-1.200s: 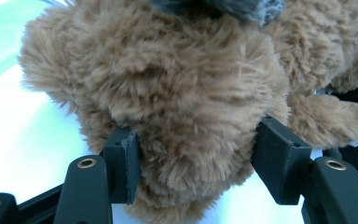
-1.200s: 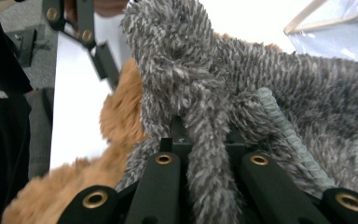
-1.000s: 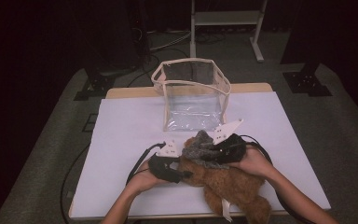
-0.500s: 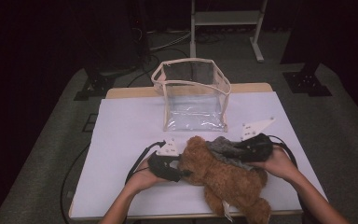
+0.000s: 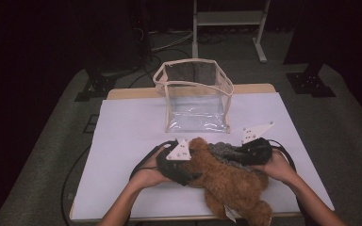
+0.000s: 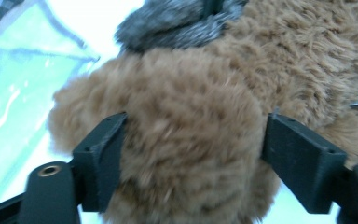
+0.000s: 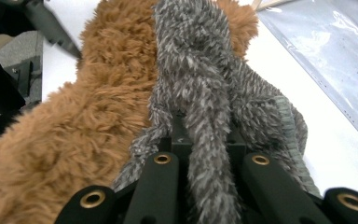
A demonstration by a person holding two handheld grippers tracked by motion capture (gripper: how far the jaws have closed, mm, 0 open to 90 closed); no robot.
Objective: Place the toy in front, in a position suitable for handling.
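Note:
A brown teddy bear lies on the white table near its front edge, head toward the left. My left gripper is shut on the bear's head, one jaw pressed into the fur on each side. A grey fuzzy cloth lies over the bear's upper body. My right gripper is shut on a fold of that grey cloth, just right of the bear's head.
An open clear plastic bag with cream trim stands upright behind the bear, at the middle back of the table. Cables trail from both grippers. A metal stand is on the floor beyond the table.
My right gripper has drawn the grey cloth to the right, off the top of the bear's head. The left gripper has kept its hold on the head.

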